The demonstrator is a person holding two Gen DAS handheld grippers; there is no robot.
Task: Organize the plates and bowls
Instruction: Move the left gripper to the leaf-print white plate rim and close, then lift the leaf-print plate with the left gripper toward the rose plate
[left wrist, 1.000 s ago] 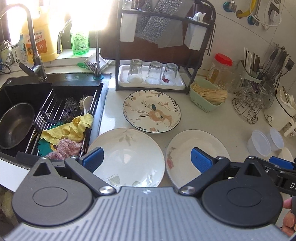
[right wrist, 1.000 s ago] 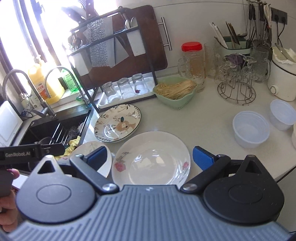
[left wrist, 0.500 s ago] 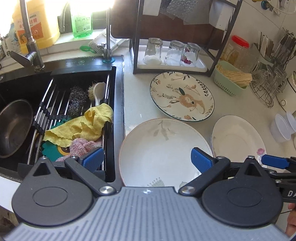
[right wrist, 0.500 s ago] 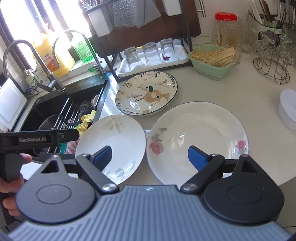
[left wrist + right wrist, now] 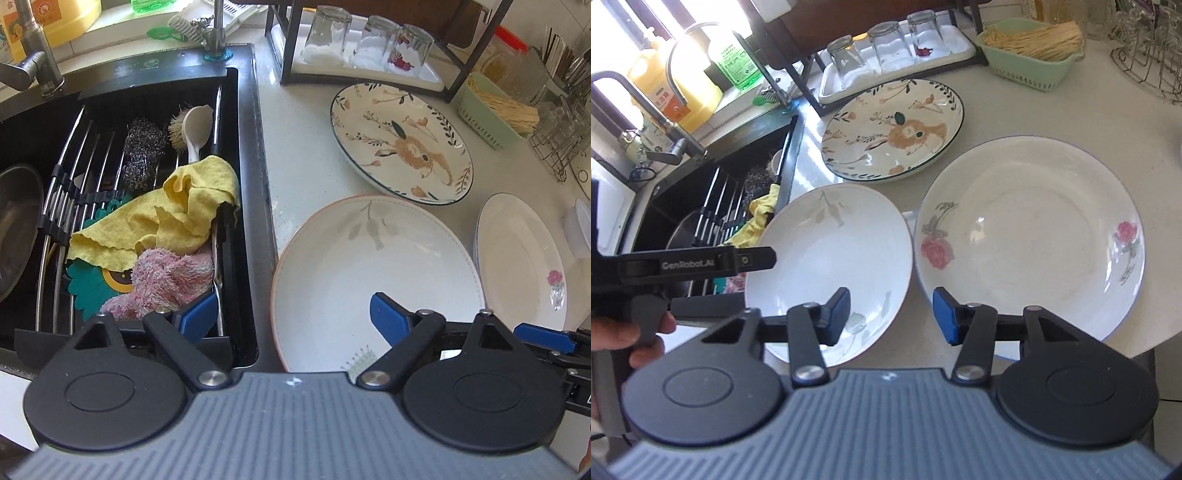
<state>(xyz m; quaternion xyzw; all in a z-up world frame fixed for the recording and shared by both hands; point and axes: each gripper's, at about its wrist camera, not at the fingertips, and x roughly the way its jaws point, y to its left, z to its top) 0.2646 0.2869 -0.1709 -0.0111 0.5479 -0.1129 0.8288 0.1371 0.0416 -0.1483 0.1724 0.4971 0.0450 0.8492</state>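
1. Left gripper (image 5: 290, 315) spread wide, holding nothing: its right finger sits over the leaf plate (image 5: 373, 277), its left over the sink (image 5: 243, 155).
2. Right gripper (image 5: 891, 315) parted, empty, straddling the gap between leaf plate and rose plate (image 5: 1030, 236).
3. Both plates sit near the counter's front edge; deer plate (image 5: 892, 127) just behind.

"GenRobot.AI" on left tool (image 5: 698, 264)

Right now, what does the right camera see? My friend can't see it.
The open right tool hovers between two white plates: a leaf plate and a rose plate. A bunny plate lies behind them, beside the sink.
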